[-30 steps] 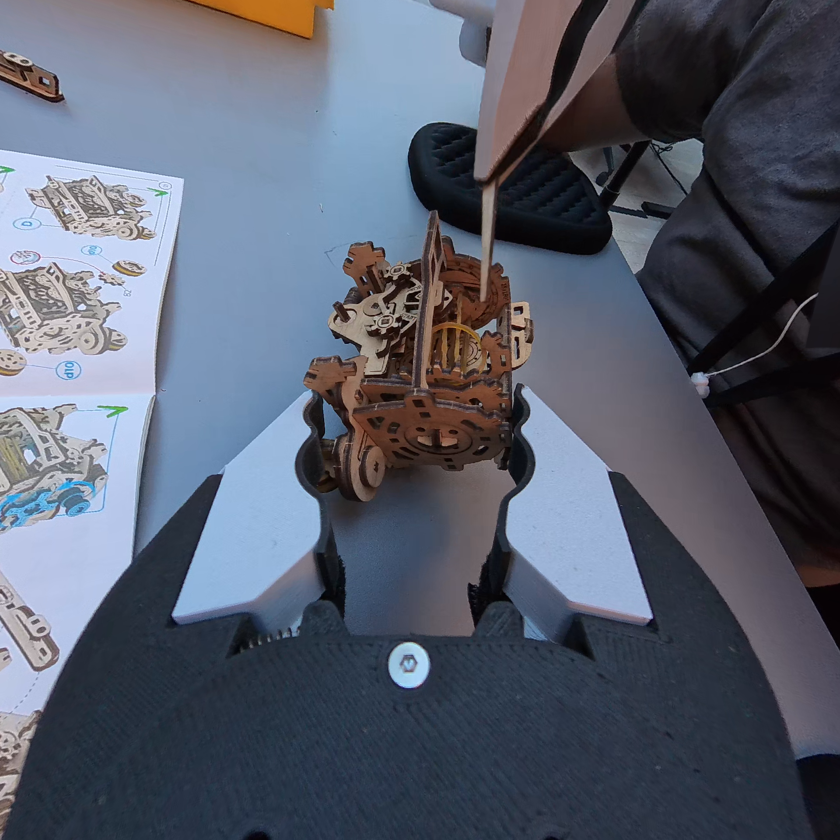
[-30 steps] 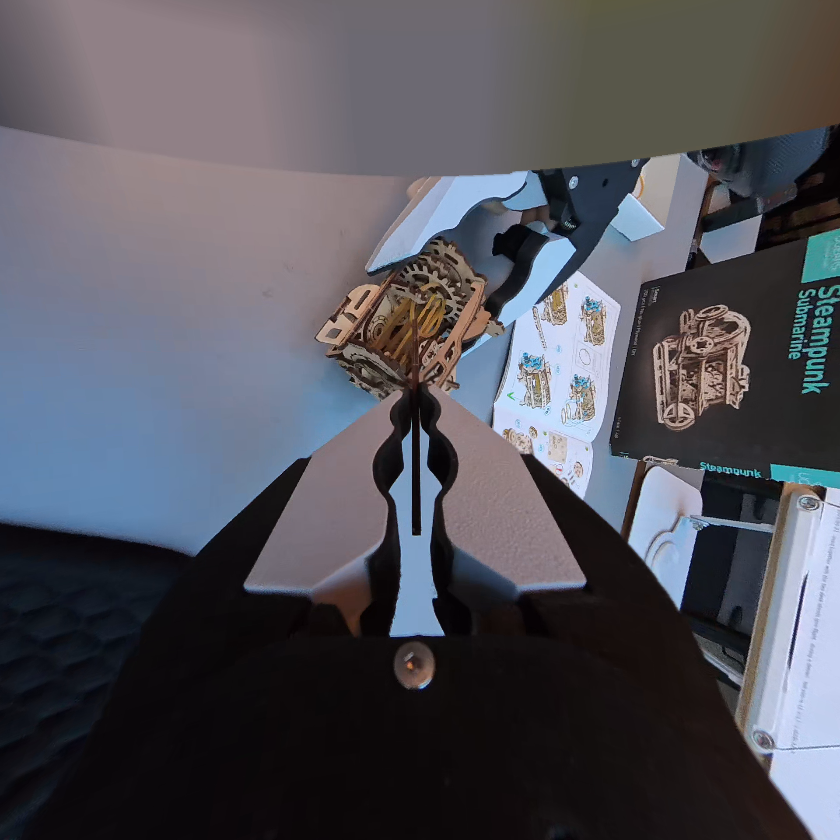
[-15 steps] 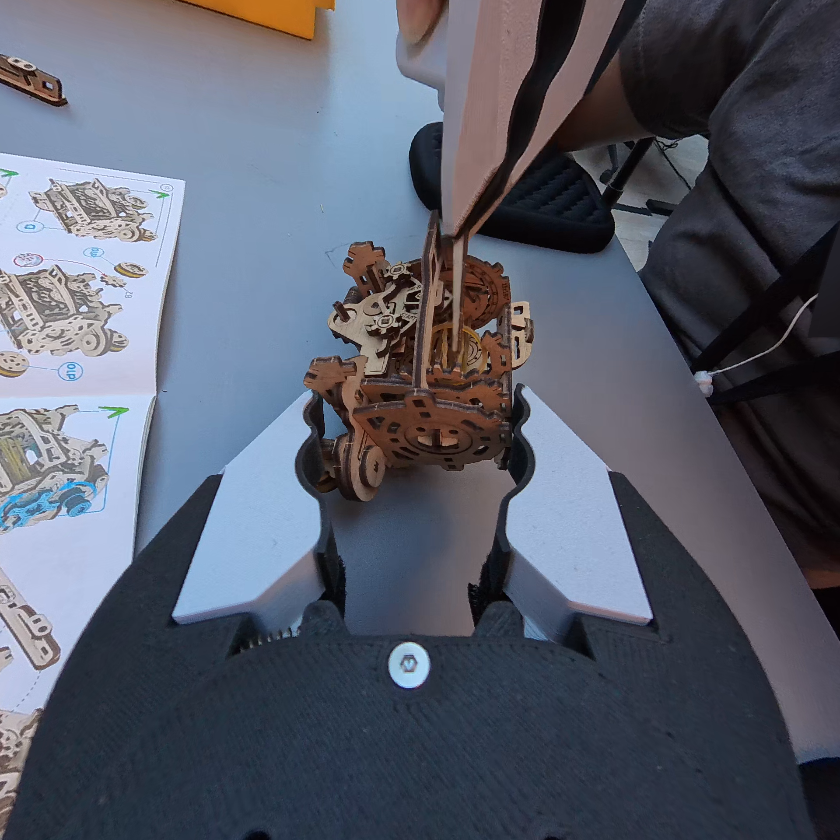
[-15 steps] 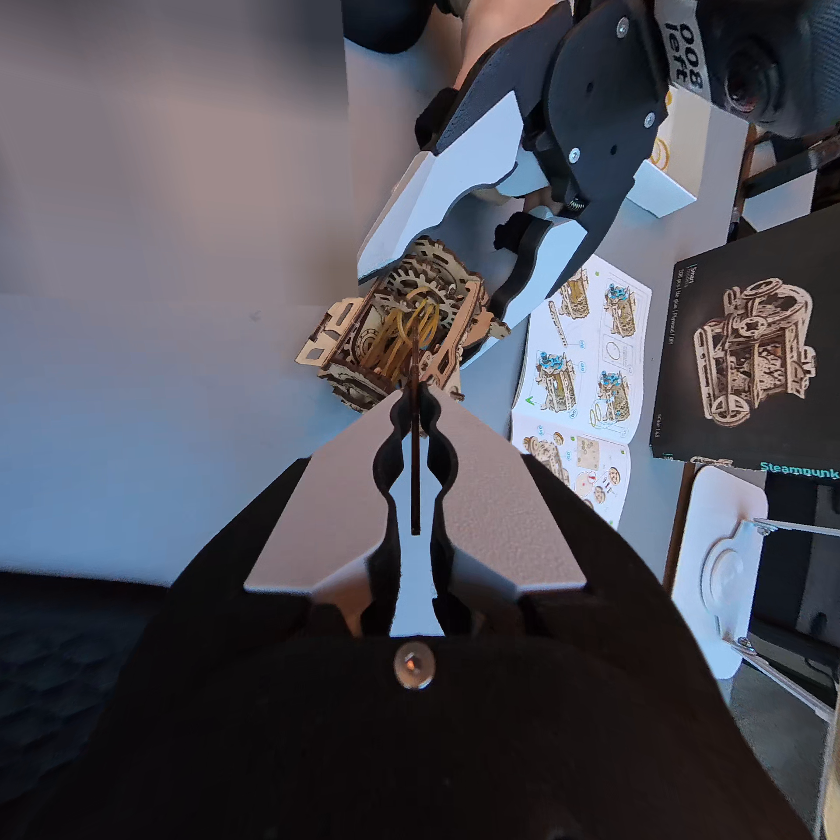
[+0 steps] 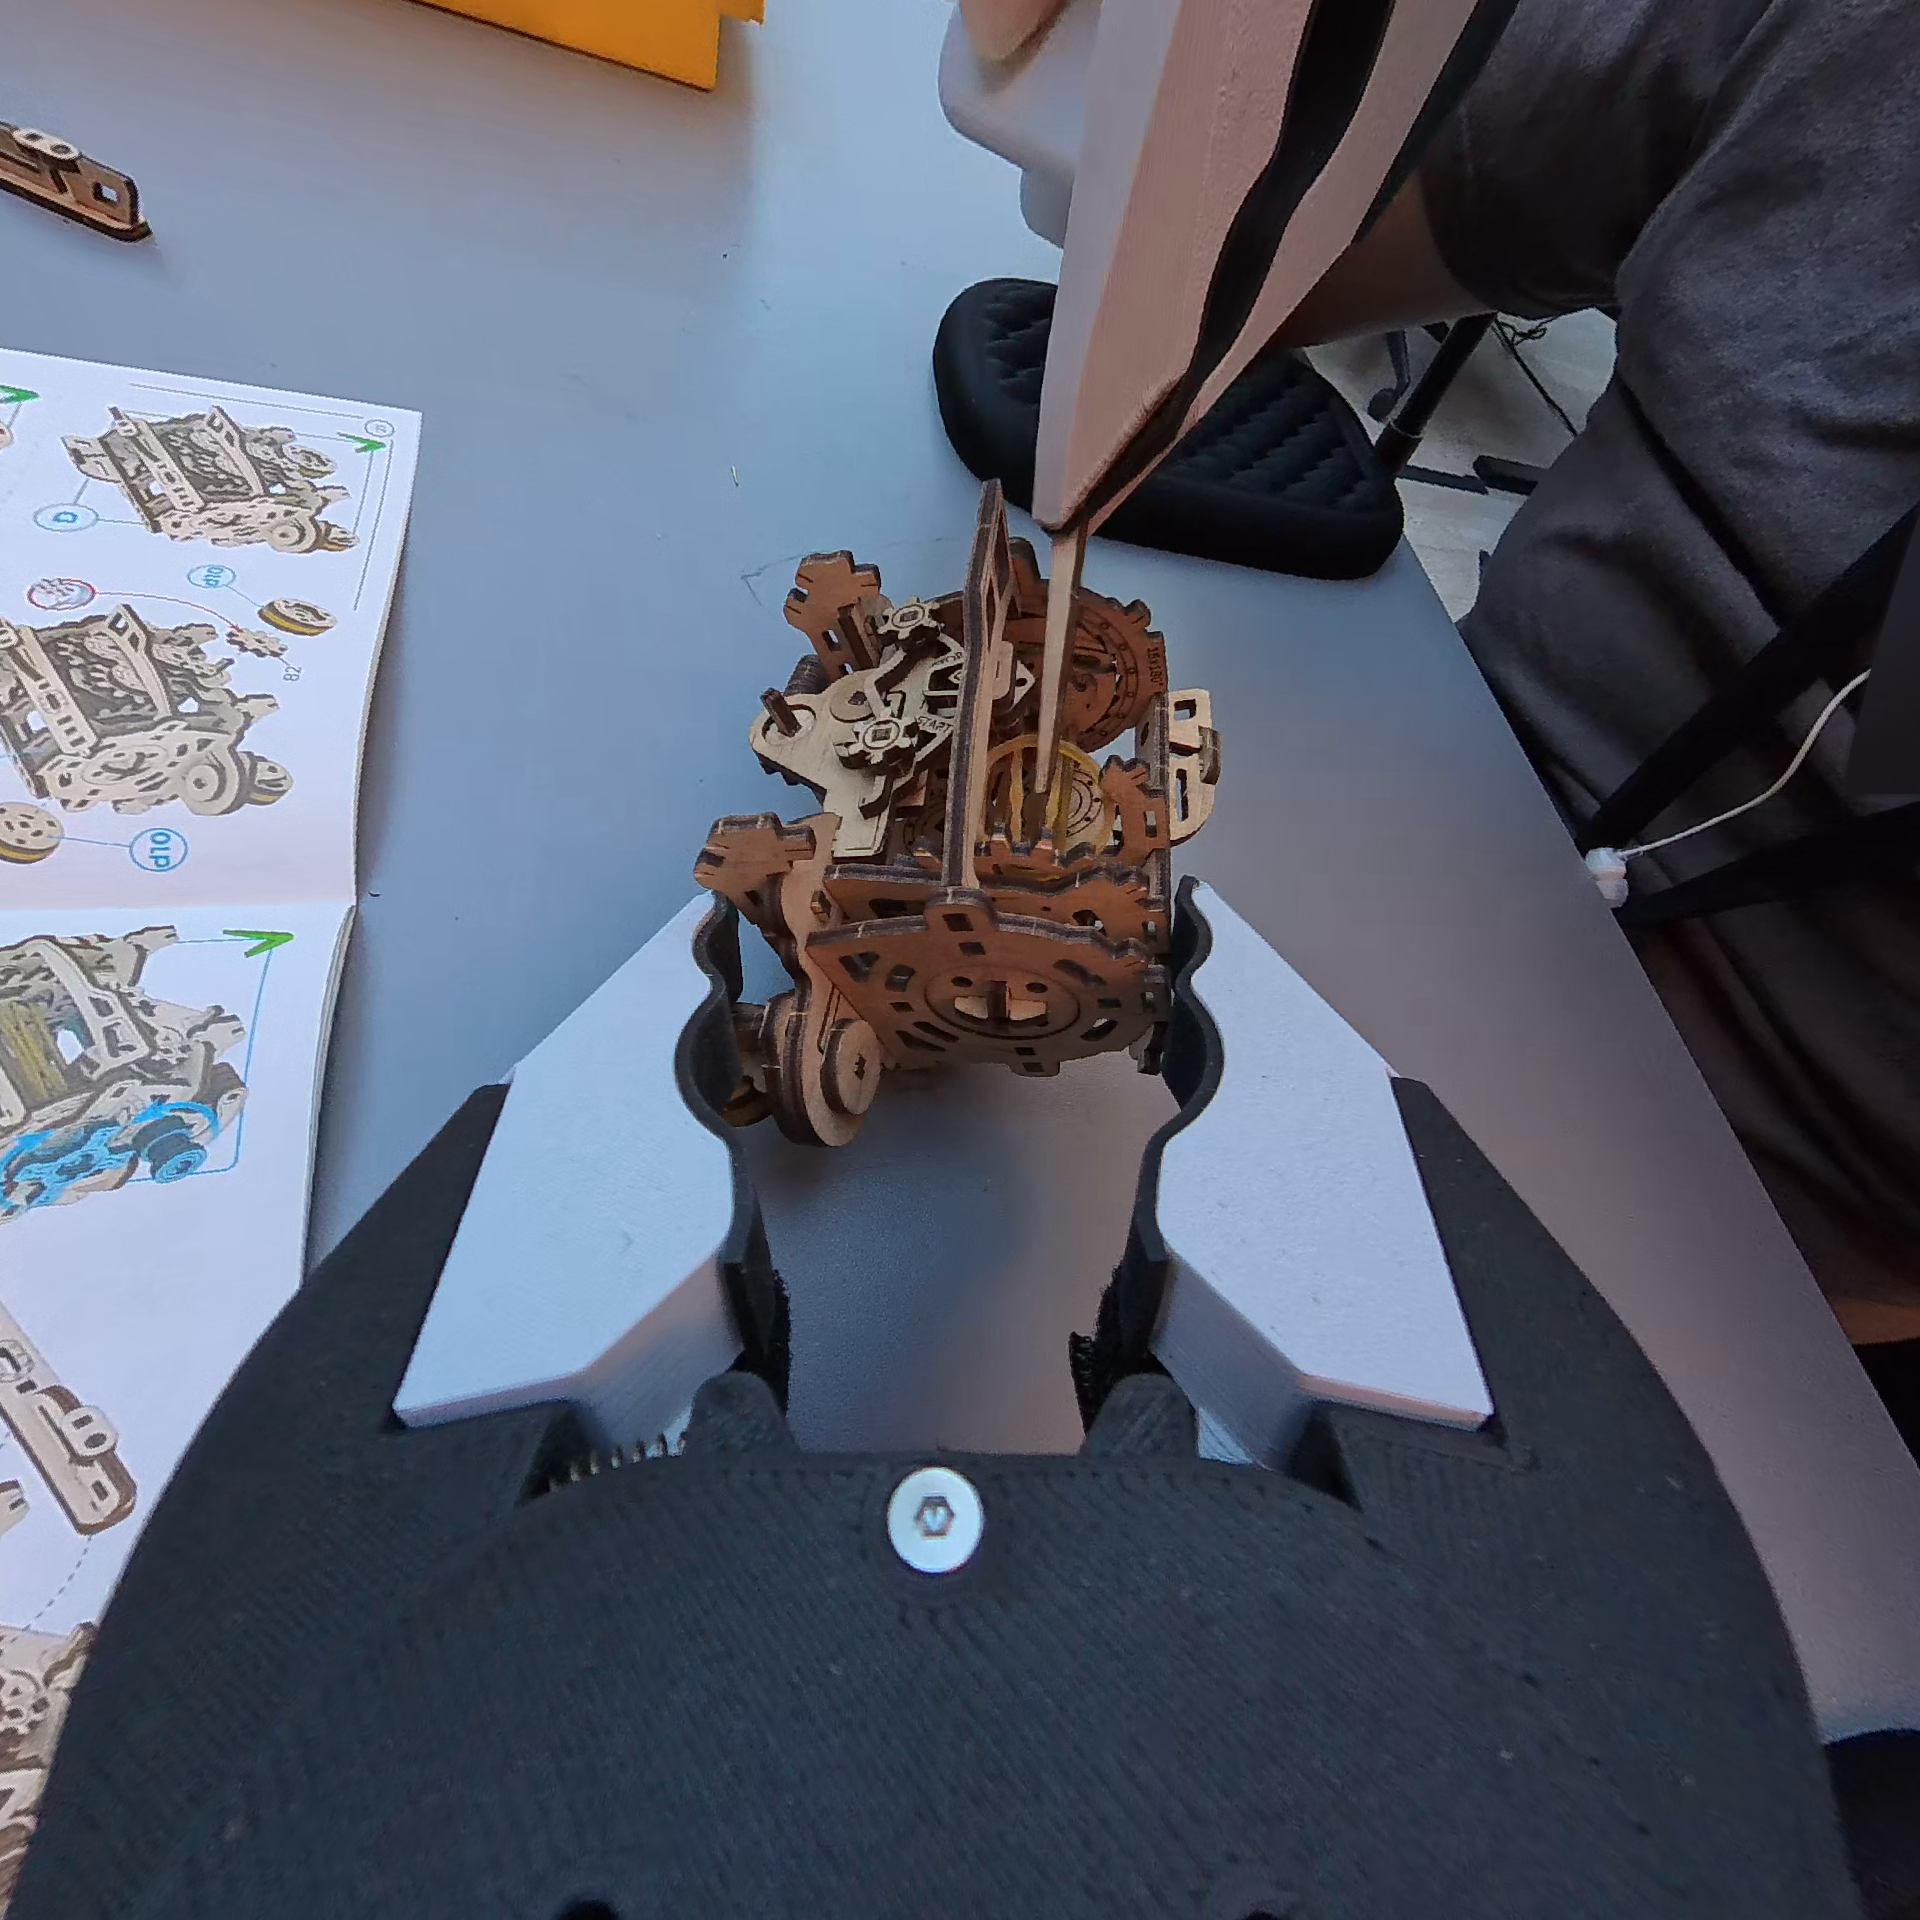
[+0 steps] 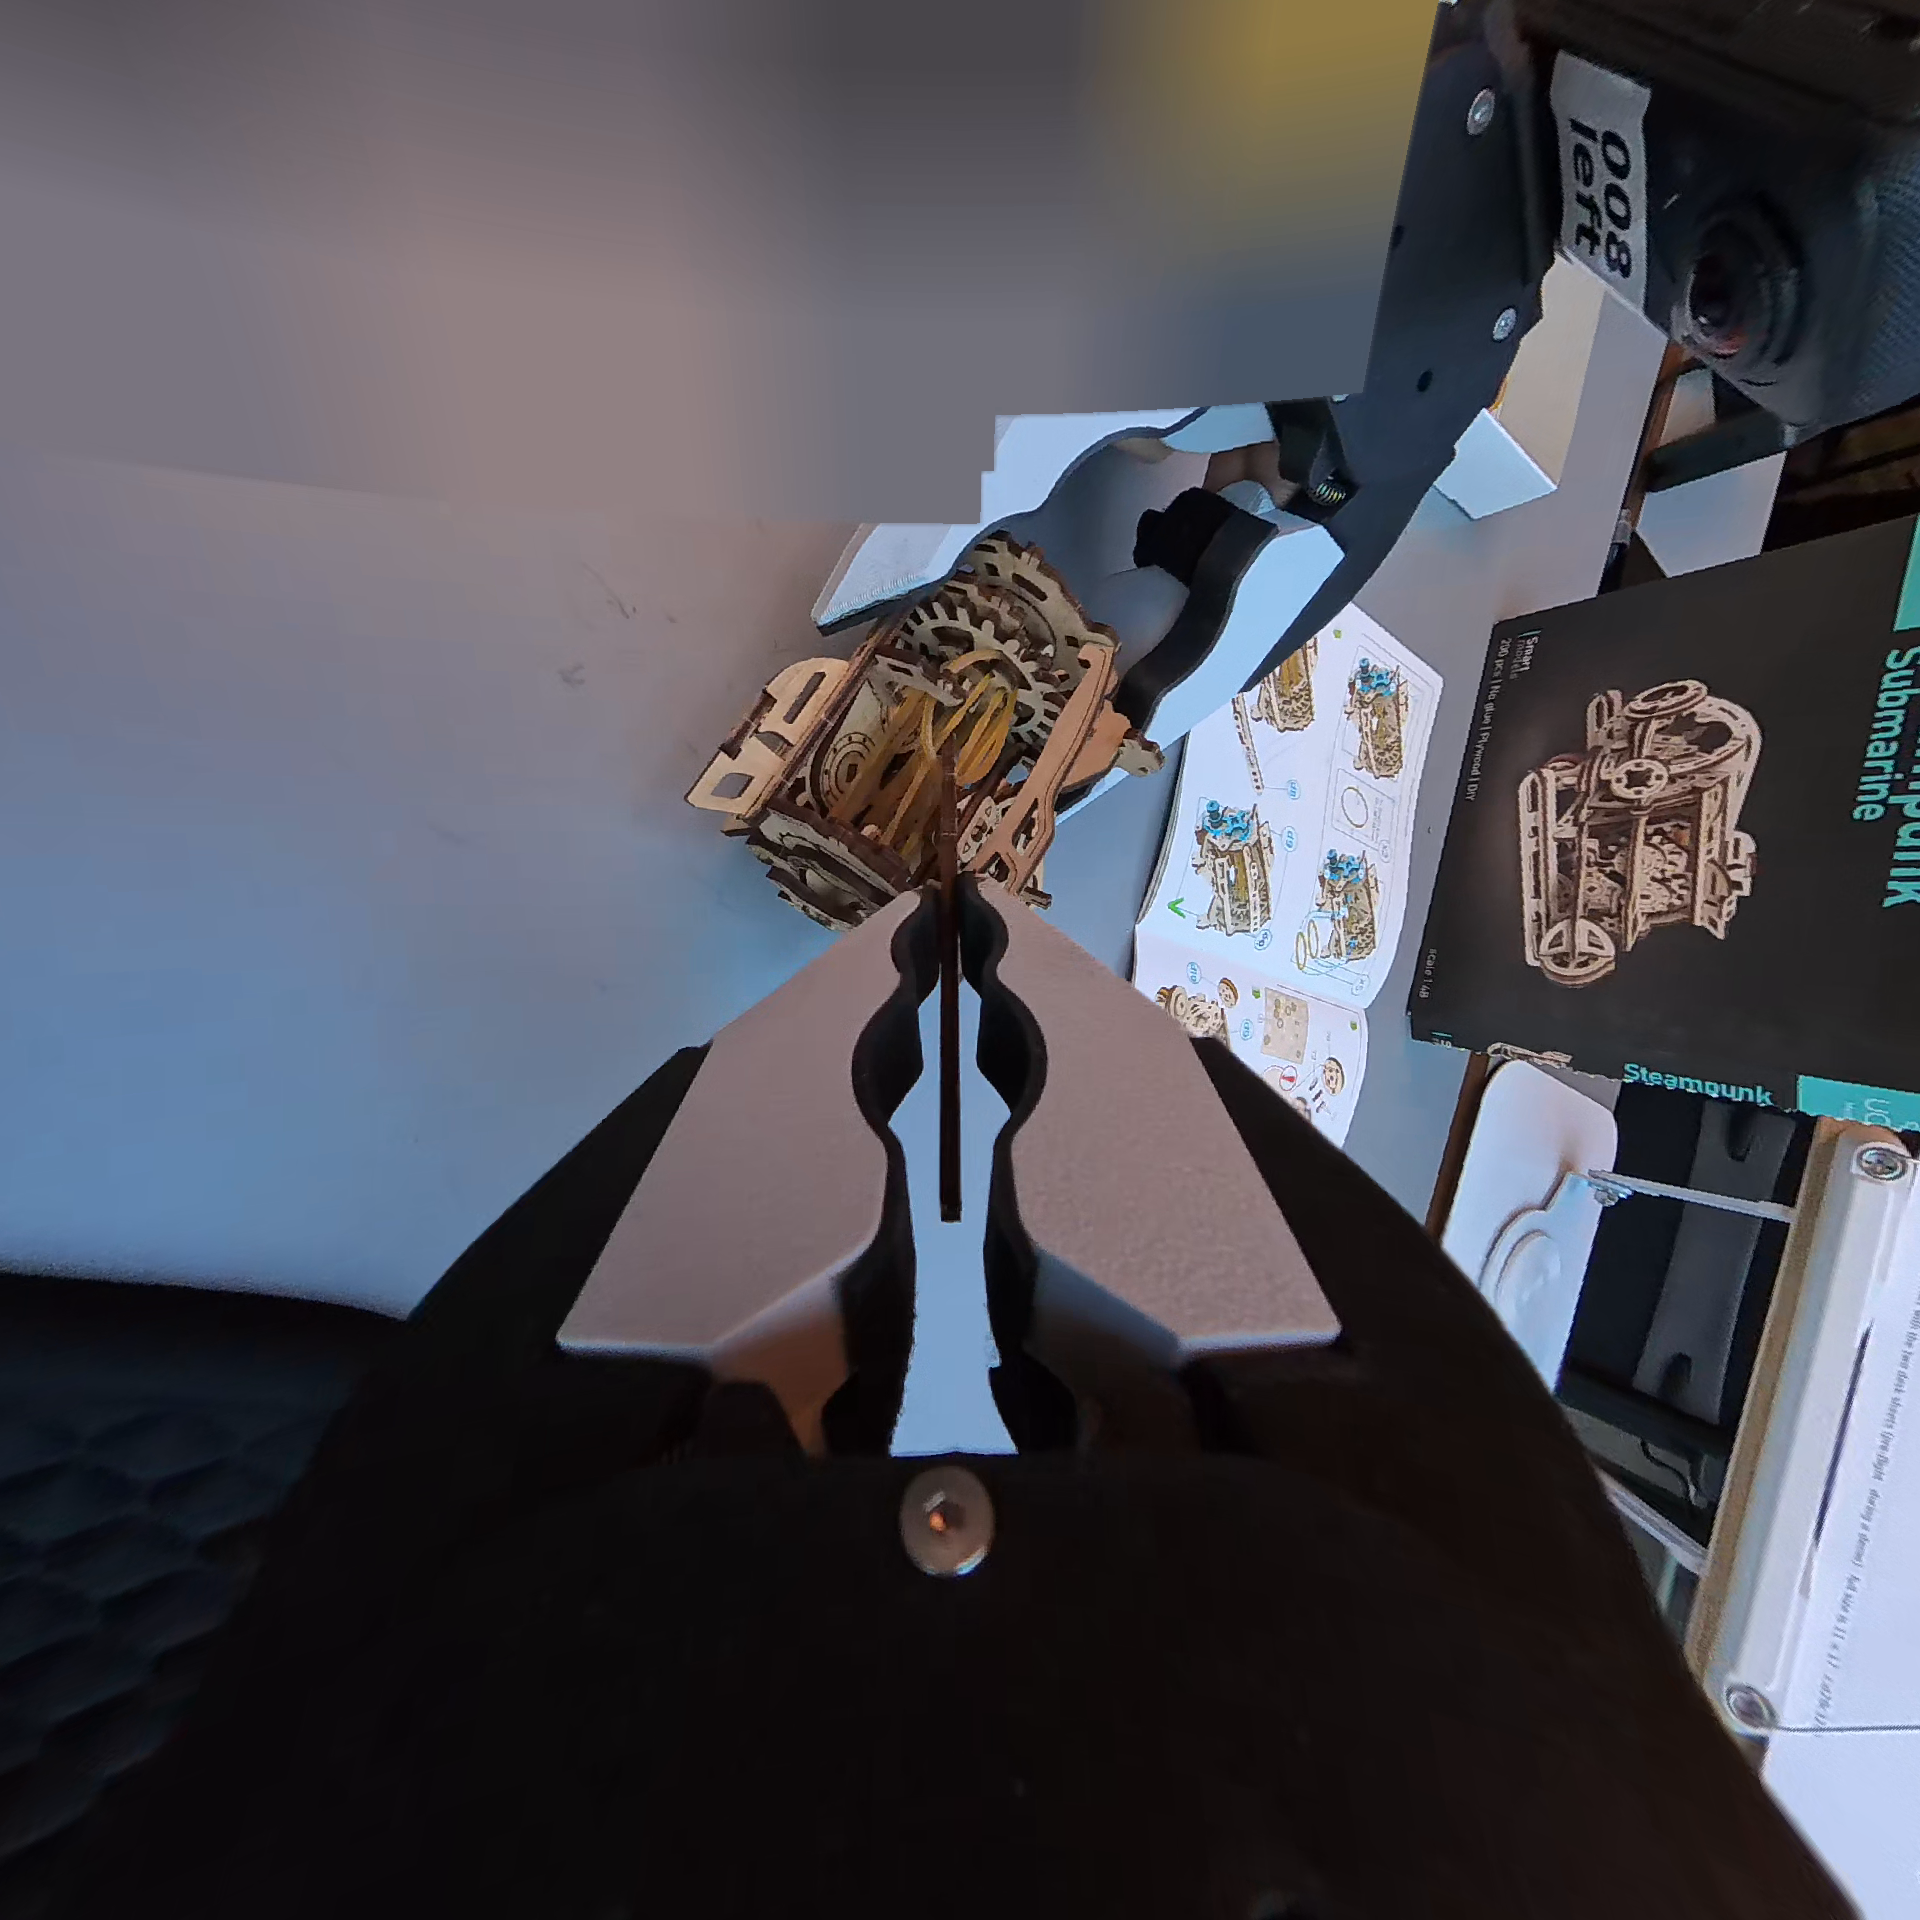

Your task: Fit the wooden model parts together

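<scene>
The wooden model (image 5: pixel 966 831), a gear-filled body with a yellow rubber band inside, stands on the grey table (image 5: pixel 623 312). My left gripper (image 5: pixel 940 935) is shut on its near end, one finger on each side. My right gripper (image 5: pixel 1065 525) comes down from above, shut on a thin wooden stick (image 5: pixel 1058 644) whose lower end reaches in by the rubber band. In the right wrist view the right gripper (image 6: pixel 948 906) pinches the stick (image 6: pixel 948 1060), which points at the model (image 6: pixel 831 769) held by the left gripper (image 6: pixel 987 675).
An open instruction booklet (image 5: pixel 156 831) lies left of the model. A loose wooden piece (image 5: pixel 62 187) and a yellow object (image 5: pixel 623 31) lie far left. A black pad (image 5: pixel 1247 457) lies behind the model. A person's grey sleeve (image 5: pixel 1714 416) is at the table's right edge. A black box (image 6: pixel 1662 810) lies beyond the booklet. The tips of one gripper are about 6 centimeters away from the tips of the other.
My right gripper has come down and slightly left, lowering the stick's end from above the model into it. My left gripper and the model have stayed in place.
</scene>
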